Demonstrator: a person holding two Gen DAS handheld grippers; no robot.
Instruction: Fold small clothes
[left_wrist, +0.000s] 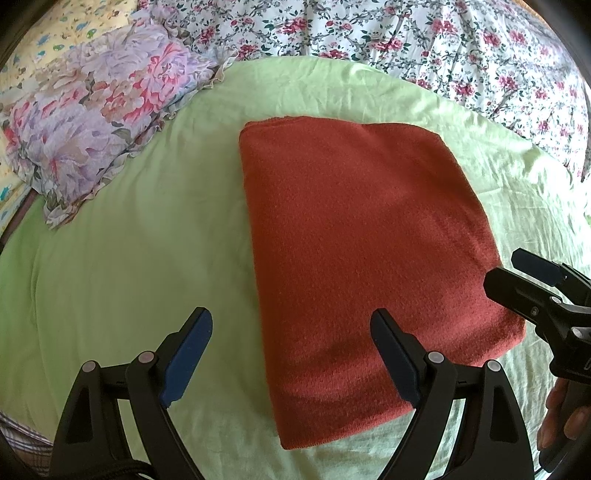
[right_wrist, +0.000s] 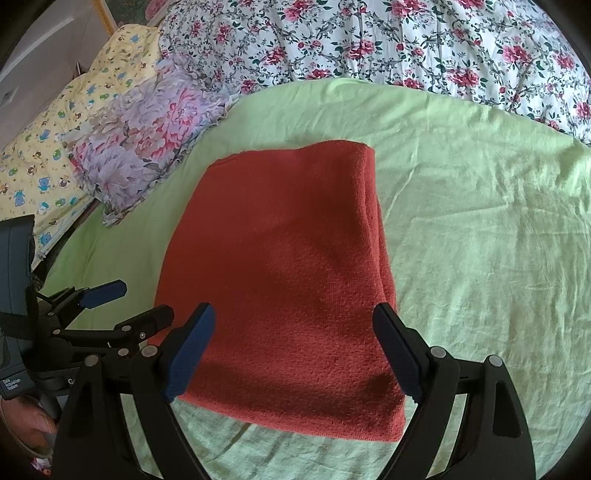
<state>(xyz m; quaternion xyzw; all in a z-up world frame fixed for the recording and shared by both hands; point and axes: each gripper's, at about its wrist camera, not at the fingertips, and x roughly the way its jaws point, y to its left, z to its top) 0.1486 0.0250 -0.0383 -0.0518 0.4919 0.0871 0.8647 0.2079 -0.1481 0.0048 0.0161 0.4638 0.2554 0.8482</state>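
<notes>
red towel (left_wrist: 362, 258) folded into a rectangle, flat mid-bed on green sheet (left_wrist: 129, 266) | left tool (left_wrist: 291, 354) spread, holding nothing, at towel's 6-7 o'clock corner | right tool (right_wrist: 293, 350) spread, bare, over towel's 6 o'clock edge | floral pillow (right_wrist: 147, 136) at 10 o'clock | label on left tool's body (right_wrist: 11, 386) too blurred to read

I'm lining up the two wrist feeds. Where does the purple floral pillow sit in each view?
Left wrist view: the purple floral pillow lies upper left, on the green sheet, left of the folded red cloth.
Right wrist view: the pillow lies upper left, closer to centre, again left of the cloth.
Shared landmark: the rose-print quilt along the top.
</notes>
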